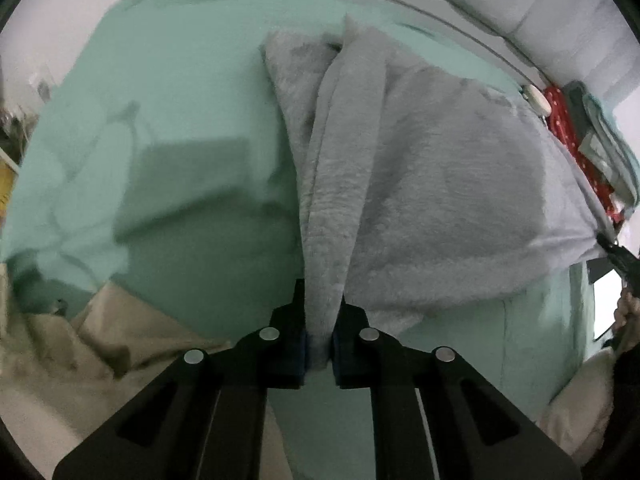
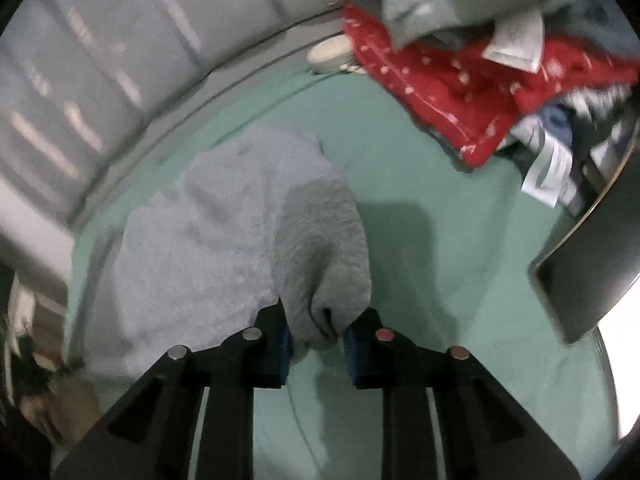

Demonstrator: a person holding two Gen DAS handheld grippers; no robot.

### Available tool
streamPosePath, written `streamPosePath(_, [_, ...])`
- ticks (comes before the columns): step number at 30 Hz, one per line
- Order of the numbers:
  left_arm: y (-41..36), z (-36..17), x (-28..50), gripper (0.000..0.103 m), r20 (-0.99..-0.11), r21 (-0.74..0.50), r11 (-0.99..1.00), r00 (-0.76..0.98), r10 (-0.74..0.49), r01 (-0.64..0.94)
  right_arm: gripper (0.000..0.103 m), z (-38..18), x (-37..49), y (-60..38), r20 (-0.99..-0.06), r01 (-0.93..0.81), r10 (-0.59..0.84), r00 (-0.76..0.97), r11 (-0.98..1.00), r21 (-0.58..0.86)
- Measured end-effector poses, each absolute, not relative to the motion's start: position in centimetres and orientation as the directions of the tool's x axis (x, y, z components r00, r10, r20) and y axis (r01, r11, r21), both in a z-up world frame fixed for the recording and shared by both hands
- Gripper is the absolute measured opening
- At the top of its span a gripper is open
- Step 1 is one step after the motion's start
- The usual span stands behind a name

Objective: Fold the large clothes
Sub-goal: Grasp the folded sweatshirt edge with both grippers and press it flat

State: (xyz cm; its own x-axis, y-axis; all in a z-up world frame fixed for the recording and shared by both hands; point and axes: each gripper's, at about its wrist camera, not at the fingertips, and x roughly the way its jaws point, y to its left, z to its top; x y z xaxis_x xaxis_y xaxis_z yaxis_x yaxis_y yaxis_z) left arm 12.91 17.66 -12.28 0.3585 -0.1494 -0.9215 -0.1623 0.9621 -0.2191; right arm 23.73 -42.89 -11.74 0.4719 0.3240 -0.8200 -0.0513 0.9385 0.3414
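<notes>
While both tools are clamped, the entry reads as follows: left gripper (image 1: 319,344), jaws nearly together, pinching a narrow gathered edge of the grey fleece garment (image 1: 420,184); right gripper (image 2: 318,340), jaws closed on a bunched corner of the same garment, the cloth puckered between the blue pads (image 2: 285,344). Garment: partly raised at the two held points, the remainder draped on the green bedsheet (image 1: 180,92), probably so that one edge can be carried over for a fold. Beyond, against the padded grey headboard (image 2: 92,80): a heap of other laundry, including a red spotted cloth (image 2: 440,92), well apart from the work. Near edge, left wrist view: beige fabric (image 1: 80,360), untouched.
</notes>
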Motion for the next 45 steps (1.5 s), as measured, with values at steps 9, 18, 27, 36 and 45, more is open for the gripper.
streamPosePath(9, [19.2,-13.6,13.6,0.012,-0.951,-0.188,0.949,0.289,-0.112,-0.252,0.029,-15.7,23.8,-44.0,-0.879,0.044,0.333,0.341,0.929,0.368])
streamPosePath(18, [19.8,-7.8,15.0,0.031,-0.81,-0.106,0.953,0.58,0.083,-0.285,0.077,-18.2,24.3,-45.4,-0.897,0.208,0.289,0.335,0.906,0.369])
streamPosePath(27, [15.8,-10.2,21.5,0.035,-0.807,-0.153,0.961,0.591,0.012,-0.228,0.095,-18.6,25.2,-43.6,-0.84,0.208,0.365,0.402,0.857,0.472])
streamPosePath(36, [17.7,-11.6,21.3,0.035,-0.825,-0.326,0.894,0.554,-0.11,-0.307,0.103,-19.3,30.1,-40.6,-0.706,0.138,0.474,0.527,0.772,0.621])
streamPosePath(45, [20.3,-11.8,20.6,0.035,-0.806,-0.41,0.825,0.577,-0.128,-0.389,0.103,-19.5,33.0,-36.2,-0.645,0.077,0.56,0.521,0.721,0.688])
